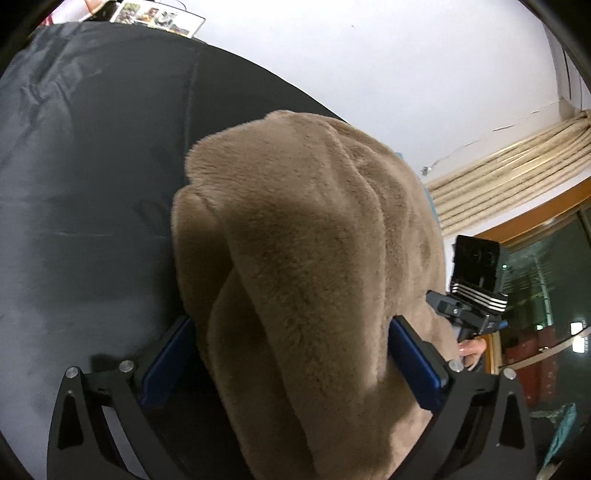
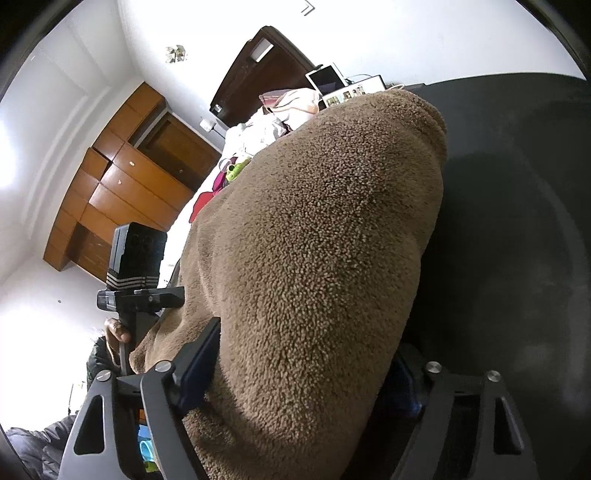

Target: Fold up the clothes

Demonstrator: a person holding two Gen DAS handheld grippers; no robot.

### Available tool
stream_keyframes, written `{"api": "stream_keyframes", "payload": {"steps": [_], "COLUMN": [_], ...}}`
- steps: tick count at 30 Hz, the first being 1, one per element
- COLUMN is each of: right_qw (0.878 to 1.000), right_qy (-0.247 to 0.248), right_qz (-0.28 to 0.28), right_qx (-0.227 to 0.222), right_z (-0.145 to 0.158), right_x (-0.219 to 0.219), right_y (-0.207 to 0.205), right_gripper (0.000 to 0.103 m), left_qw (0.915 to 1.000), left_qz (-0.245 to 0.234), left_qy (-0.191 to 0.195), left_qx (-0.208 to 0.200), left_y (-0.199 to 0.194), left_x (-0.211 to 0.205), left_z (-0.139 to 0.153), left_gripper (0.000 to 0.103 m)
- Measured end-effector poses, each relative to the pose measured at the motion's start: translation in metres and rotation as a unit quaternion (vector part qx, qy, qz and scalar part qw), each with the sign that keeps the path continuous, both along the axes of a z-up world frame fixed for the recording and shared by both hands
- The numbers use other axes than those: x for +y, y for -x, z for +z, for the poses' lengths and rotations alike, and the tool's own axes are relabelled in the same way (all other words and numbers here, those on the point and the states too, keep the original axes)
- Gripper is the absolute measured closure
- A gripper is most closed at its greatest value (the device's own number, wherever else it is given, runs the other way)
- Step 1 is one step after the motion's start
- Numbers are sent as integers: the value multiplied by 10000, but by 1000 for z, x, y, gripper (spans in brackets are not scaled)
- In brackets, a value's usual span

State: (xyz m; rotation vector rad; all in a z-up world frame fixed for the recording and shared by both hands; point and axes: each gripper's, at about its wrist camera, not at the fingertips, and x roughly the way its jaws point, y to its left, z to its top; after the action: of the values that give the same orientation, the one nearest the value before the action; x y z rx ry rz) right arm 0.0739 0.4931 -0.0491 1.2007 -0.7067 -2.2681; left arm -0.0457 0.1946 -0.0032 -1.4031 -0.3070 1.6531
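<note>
A thick brown fleece garment [image 1: 306,229] hangs lifted above the dark grey cover [image 1: 85,177]. In the left wrist view it fills the gap between the blue pads [image 1: 173,358], and my left gripper [image 1: 295,354] is shut on a bunched fold of it. In the right wrist view the same garment [image 2: 325,229] shows its curly side, with my right gripper [image 2: 303,373] shut on it. Its right finger is mostly hidden by the cloth. Each view shows the other device's phone mount [image 1: 476,273] [image 2: 136,258], held by a hand beside the garment.
The dark grey cover [image 2: 517,221] spreads under and beyond the garment. A pile of mixed clothes [image 2: 266,125], a tablet [image 2: 325,79] and photo sheets [image 1: 159,18] lie at its far end. Wooden wardrobes [image 2: 122,192] and cream curtains [image 1: 517,166] line the walls.
</note>
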Motion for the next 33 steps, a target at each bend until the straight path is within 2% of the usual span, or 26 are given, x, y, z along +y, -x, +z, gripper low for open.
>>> {"api": "stream_keyframes", "payload": {"steps": [3, 7, 9, 11, 13, 15, 18, 24, 33], "right_qw": [9999, 9998, 9998, 9998, 9998, 9998, 9991, 9930, 9698], "right_qy": [115, 206, 190, 166, 129, 104, -90, -413, -1012], "right_qz": [-1, 28, 37, 42, 4, -47, -168, -662, -1732], "right_qx": [-62, -70, -15, 44, 116, 186, 386, 890, 1390], "right_z": [-3, -4, -4, -4, -1, 3, 13, 52, 105], "right_x": [1, -1, -3, -5, -3, 1, 10, 64, 172], "right_y": [5, 11, 14, 15, 13, 11, 5, -21, -66], "right_gripper": [18, 15, 15, 19, 32, 37, 40, 43, 43], "left_qw": [10000, 9999, 10000, 10000, 9999, 9998, 9998, 9992, 9952], "left_qz": [-68, -99, -87, -44, 38, 90, 103, 61, -289], "left_qy": [6, -2, 15, -15, -93, -146, -142, -390, -852], "left_qx": [-7, -16, -11, -43, -109, -128, -48, 103, 375], "left_y": [-4, -15, -19, -21, -23, -25, -32, -40, -66], "left_x": [16, 13, 17, 19, 20, 23, 38, 100, 244], "left_z": [3, 13, 15, 16, 18, 21, 32, 61, 100], "left_gripper": [1, 1, 5, 10, 17, 25, 32, 40, 42]}}
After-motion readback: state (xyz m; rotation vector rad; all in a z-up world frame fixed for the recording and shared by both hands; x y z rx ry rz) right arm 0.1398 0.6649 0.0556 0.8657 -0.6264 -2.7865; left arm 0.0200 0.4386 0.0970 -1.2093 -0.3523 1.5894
